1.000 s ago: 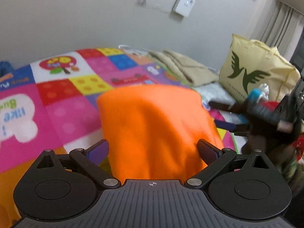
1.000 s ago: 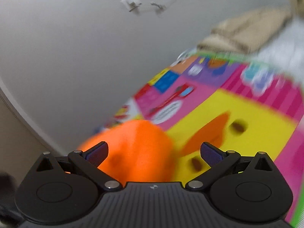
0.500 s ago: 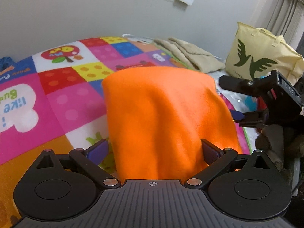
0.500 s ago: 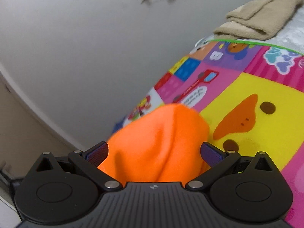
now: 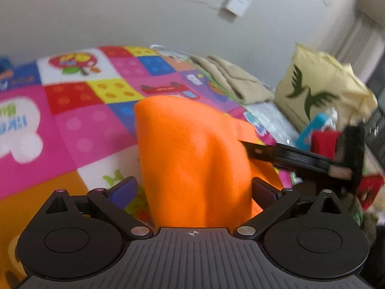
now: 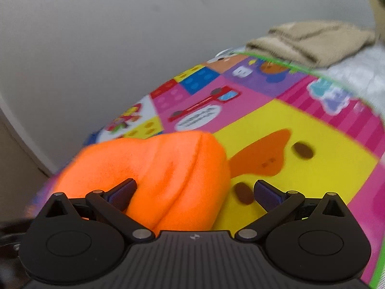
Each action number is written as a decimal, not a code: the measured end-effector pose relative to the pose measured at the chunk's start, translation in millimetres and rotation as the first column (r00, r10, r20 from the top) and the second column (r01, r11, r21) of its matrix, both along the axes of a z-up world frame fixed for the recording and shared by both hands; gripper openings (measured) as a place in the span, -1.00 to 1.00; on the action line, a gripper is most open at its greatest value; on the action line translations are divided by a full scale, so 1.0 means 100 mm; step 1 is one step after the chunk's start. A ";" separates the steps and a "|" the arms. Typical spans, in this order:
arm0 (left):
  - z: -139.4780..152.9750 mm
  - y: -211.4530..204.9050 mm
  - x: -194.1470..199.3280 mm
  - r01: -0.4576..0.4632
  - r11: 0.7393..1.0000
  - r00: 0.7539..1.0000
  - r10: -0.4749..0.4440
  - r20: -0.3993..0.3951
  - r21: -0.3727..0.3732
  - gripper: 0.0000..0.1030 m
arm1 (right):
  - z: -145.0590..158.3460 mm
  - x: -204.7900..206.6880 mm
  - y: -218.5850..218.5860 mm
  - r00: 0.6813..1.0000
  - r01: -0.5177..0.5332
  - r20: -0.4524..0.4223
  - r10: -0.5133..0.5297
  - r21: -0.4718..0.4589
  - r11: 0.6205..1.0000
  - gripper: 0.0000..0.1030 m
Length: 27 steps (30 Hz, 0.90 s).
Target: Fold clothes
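Compared with 0.5 s earlier, the right gripper [image 5: 250,149] has moved inward across the left wrist view and now touches the side of the orange garment [image 5: 192,159]. In the right wrist view, the garment has dropped lower and shows 2 rounded folds with a crease between them.

Left gripper [image 5: 192,189]: jaws spread wide, the garment bulging between them; no clamping visible.
Right gripper: jaws spread wide, the garment lying between them on the left side.

The garment is a soft, fleece-like matte fabric, lying on the play mat [image 6: 312,130], a glossy multicoloured patchwork surface. A folded beige towel [image 6: 312,41], coarse and looped, lies at the far mat edge.
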<state>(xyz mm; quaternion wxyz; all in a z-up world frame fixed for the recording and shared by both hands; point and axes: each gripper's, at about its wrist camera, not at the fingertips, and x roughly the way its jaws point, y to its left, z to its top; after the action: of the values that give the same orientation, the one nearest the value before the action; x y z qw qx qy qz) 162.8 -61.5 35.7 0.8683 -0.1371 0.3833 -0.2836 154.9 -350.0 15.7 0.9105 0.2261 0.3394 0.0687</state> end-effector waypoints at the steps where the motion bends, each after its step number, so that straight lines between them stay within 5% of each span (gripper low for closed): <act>1: -0.04 0.00 0.03 -0.003 1.000 1.000 0.003 -0.010 0.004 0.98 | -0.01 0.01 -0.02 1.000 -0.020 -0.010 0.020 0.058 0.998 1.00; 9: -0.30 0.09 0.19 0.011 0.991 0.996 -0.021 -0.082 -0.131 0.98 | -0.26 0.33 0.03 0.991 -0.083 -0.077 0.111 0.303 0.949 1.00; 15: -0.31 0.54 0.24 -0.064 0.978 0.995 0.046 -0.090 -0.198 0.98 | -0.33 0.72 0.52 0.974 -0.154 -0.084 0.211 0.438 0.886 1.00; 23: -0.08 1.67 0.21 -0.291 0.944 0.956 0.293 -0.011 -0.152 0.98 | -0.33 1.25 1.81 0.919 -0.324 -0.051 0.392 0.470 0.821 1.00; 27: -0.02 1.94 0.08 -0.376 0.924 0.923 0.380 0.060 -0.072 0.98 | -0.23 1.28 2.13 0.921 -0.361 -0.031 0.389 0.312 0.879 1.00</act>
<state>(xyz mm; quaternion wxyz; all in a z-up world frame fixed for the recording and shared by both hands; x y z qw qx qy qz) 171.1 132.8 33.6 0.9156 -0.2234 0.3092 -0.1269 282.4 -137.1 -6.9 0.8181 0.2947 0.4041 0.2838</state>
